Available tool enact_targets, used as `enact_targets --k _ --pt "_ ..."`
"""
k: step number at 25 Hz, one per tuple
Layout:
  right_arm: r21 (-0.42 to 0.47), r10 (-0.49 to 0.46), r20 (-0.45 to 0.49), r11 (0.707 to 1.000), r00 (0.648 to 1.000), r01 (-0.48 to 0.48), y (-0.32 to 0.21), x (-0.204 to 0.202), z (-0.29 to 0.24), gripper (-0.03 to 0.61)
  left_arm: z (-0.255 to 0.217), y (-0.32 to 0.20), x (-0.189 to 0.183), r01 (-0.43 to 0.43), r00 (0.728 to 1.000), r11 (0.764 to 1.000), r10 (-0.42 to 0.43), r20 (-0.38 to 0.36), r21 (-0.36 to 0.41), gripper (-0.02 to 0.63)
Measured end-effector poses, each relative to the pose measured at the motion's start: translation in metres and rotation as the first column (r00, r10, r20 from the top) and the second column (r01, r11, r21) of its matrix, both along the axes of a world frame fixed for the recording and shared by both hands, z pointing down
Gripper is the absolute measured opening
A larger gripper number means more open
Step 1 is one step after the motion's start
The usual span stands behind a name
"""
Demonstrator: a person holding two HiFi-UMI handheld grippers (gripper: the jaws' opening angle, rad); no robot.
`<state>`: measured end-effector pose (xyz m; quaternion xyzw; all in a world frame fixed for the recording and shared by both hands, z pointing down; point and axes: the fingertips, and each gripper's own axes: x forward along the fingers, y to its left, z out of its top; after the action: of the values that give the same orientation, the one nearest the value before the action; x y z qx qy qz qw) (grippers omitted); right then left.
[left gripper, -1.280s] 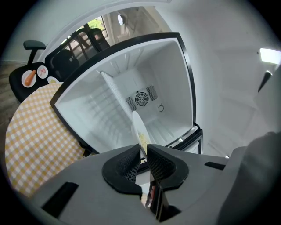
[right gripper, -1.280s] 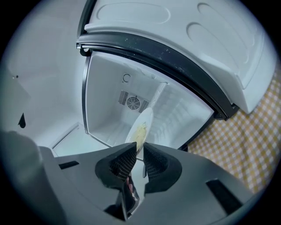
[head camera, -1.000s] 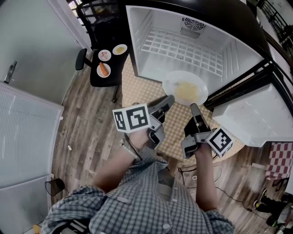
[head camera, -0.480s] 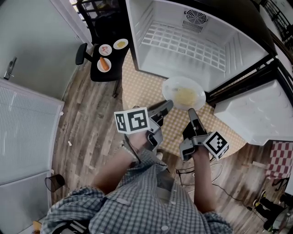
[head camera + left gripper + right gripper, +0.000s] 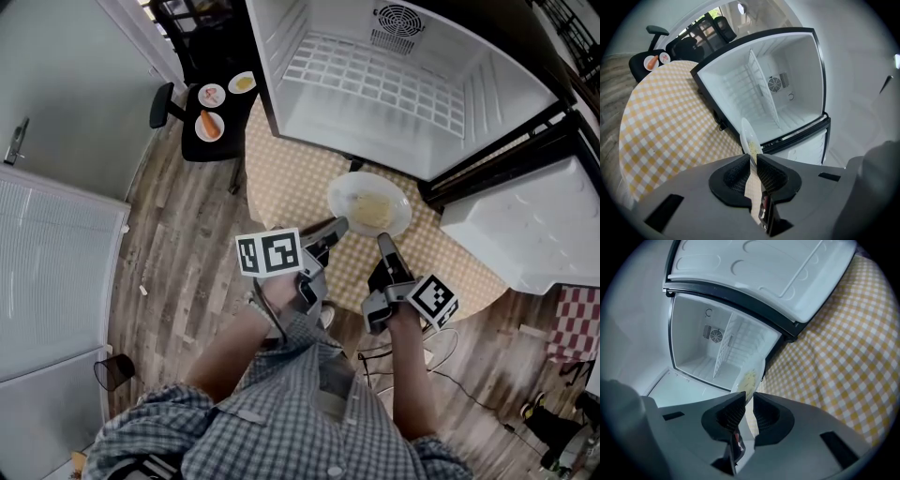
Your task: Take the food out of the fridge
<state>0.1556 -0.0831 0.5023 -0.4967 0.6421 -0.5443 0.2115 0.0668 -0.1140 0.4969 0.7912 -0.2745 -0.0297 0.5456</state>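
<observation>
Between the tips of the two grippers, a white plate (image 5: 368, 202) with a pale yellow heap of food (image 5: 373, 210) sits out over the checked table (image 5: 281, 178), clear of the open fridge (image 5: 403, 89) beyond it. The left gripper (image 5: 337, 225) is clamped on the plate's near left rim and the right gripper (image 5: 382, 240) on its near right rim. In each gripper view the rim runs edge-on between the pads, pinched tight. From here I can't tell whether the plate's base meets the cloth yet; it looks a little above it.

The fridge ahead of the grippers looks bare, its wire shelf empty, so I'd say the taking-out is done and the step in hand is setting this plate down. Next, both grippers need to sink together and stay level until the base rests flat on the cloth. Only then should they loosen, both at once, and draw back off the rim.

Well off to the left of the left gripper, a black chair (image 5: 167, 103) carries three small plates (image 5: 212, 124).
</observation>
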Motion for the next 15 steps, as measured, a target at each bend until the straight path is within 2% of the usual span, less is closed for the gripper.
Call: enact_targets --k 7,15 --pt "-0.084 0.007 -0.016 0.996 1.0 -0.008 0.009 0.0 0.037 0.044 0.033 0.007 -0.001 -0.019 0.999 0.999 0.021 0.05 -0.044 0.051" --pt "-0.15 0.01 -0.036 0.989 0.999 -0.016 0.014 0.0 0.069 0.044 0.068 0.01 -0.002 0.001 0.999 0.993 0.005 0.052 -0.122 0.051"
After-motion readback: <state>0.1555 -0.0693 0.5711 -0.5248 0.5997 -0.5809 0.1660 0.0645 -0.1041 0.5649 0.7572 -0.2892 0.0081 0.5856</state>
